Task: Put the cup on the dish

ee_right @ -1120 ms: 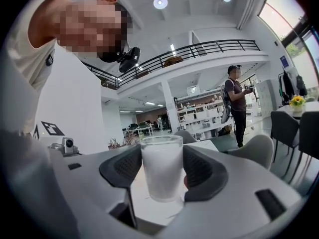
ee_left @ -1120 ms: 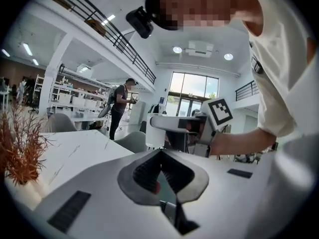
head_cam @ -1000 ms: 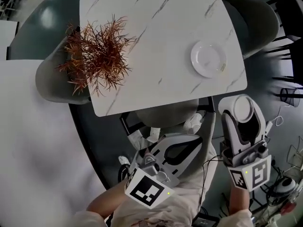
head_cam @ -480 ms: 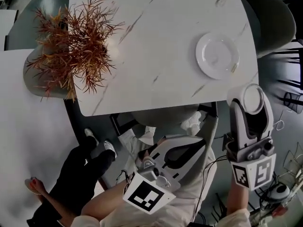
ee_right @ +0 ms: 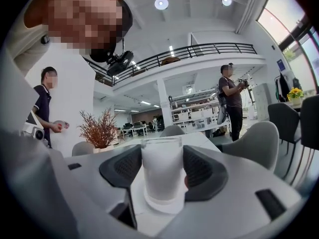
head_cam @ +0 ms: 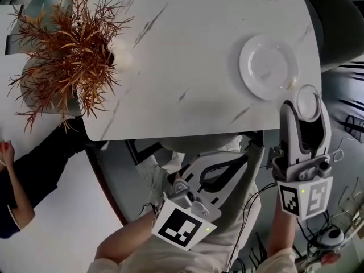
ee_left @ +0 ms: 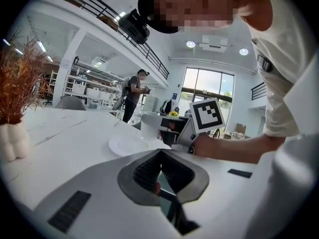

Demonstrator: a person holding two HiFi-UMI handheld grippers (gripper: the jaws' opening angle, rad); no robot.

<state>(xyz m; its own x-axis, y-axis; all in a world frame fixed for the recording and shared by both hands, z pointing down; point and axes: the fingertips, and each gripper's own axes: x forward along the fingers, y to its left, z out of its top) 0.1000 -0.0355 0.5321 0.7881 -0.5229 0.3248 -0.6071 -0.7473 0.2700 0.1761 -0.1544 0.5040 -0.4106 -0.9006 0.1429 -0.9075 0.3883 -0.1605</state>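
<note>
White marble table (head_cam: 199,67) fills the upper part of the head view, inside a large open hall with a balcony rail and tall windows. A reddish dried plant (head_cam: 68,56) stands on the table, far off to the left of both sets of jaws.

The right gripper (head_cam: 307,108) is held out forward on a bare forearm that comes up from the bottom edge, with its marker cube facing up toward the head camera. Its jaws pinch a clear cup (ee_right: 162,171), one dark pad pressed on each side, and the cup stands upright between them. The white dish (head_cam: 268,67) lies on the table just ahead and to the left of those jaw tips. The cup is beside the dish's near rim, at the table's edge, not over its middle. Whether the cup's base touches the table cannot be told.

The left gripper (head_cam: 230,164) is held low and close to the body, below the table's edge, and it angles forward and to the right. Its jaws are pressed together with nothing between them. Another person's dark sleeve (head_cam: 17,181) shows well off to its left.
</note>
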